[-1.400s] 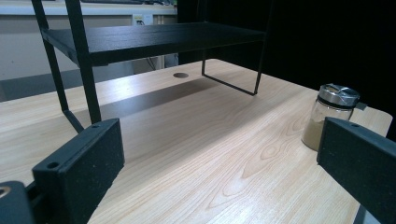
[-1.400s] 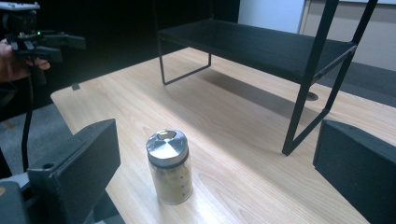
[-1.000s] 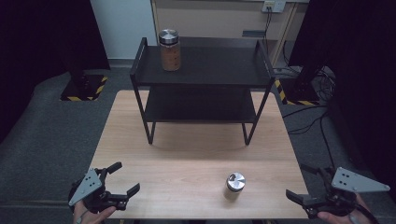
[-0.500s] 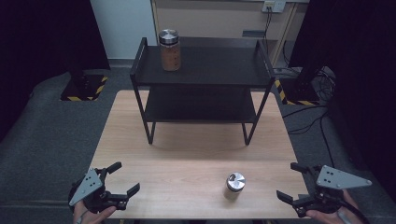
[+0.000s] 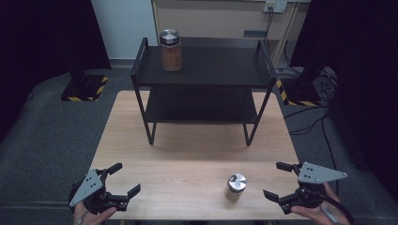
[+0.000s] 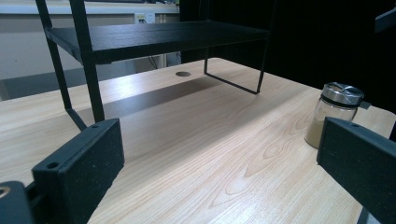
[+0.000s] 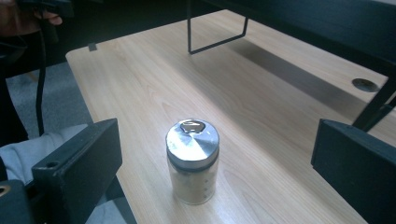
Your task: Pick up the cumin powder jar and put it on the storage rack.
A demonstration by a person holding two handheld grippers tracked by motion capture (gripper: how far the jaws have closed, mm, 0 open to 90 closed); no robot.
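Your left tool hangs at the counter's near-left corner, jaws apart and empty. The jar stands upright near the front edge, right of centre, and your right tool sits just beside it, jaws wide. It's likely glass: rigid, slick, light and tippy. Grip the body below the metal cap, squarely.

High overhead, two low views, shared jar

Black claws under grey three-cornered plates
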